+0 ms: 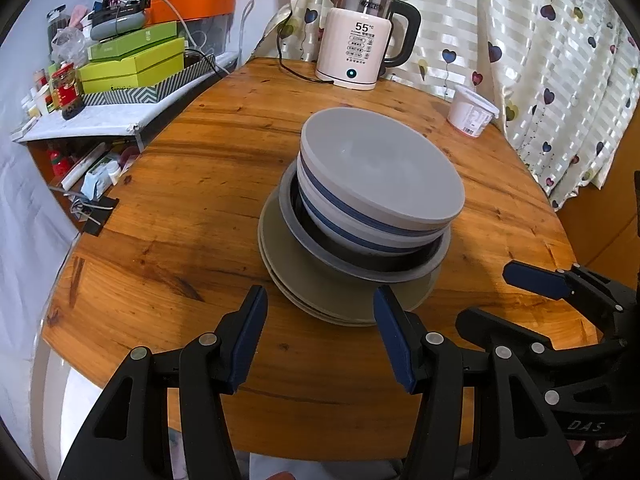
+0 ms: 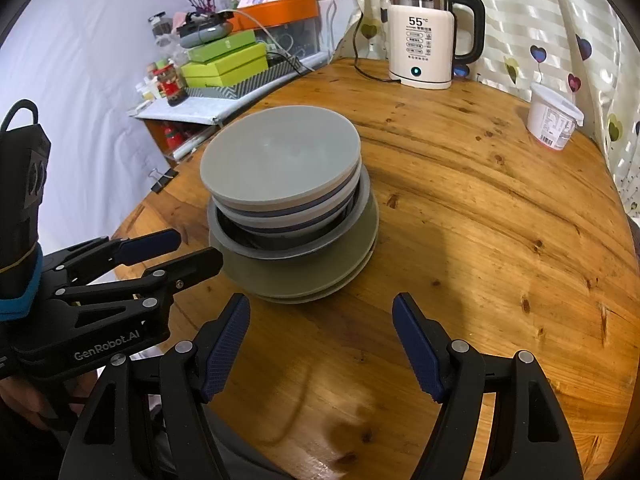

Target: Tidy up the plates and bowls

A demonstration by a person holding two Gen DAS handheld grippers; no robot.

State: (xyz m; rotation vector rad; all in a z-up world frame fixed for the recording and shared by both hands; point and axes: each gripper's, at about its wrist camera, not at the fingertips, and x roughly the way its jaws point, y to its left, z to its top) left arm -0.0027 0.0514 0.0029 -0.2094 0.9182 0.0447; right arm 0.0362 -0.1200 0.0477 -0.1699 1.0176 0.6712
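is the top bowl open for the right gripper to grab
Probably yes: the right gripper is open and empty, the top bowl sits uncovered on the stack, and only bare table lies between.

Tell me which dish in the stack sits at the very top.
The plain grey bowl, tilted, with nothing in it. Right under it sits the blue-striped bowl; the dark-lined bowl and the plates lie lower.

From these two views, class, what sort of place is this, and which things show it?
Probably a lived-in home dining corner: an electric kettle on a round wooden table, a heart-print curtain behind, and stacked bowls and plates.
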